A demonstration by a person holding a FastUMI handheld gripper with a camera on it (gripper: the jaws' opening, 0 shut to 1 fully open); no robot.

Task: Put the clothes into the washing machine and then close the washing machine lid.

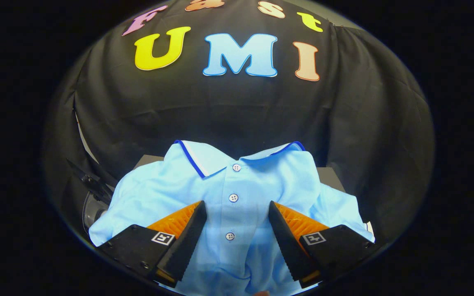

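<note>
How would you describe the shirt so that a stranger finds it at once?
Before the black cloth wall lies a pale blue polo shirt. The open tongs hover over its button row. Its white collar with a dark blue stripe sets it apart.

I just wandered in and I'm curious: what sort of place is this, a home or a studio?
Likely a staged recording booth: a black cloth wall hangs behind, and a light blue polo shirt lies spread between the open gripper fingers.

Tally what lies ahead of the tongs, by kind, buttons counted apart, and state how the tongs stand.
Light blue polo shirt: 1
White buttons on its placket: 3
Dark platform under the shirt: 1
Total: 5

The tongs are open, their fingers either side of the placket over the shirt front.
</note>
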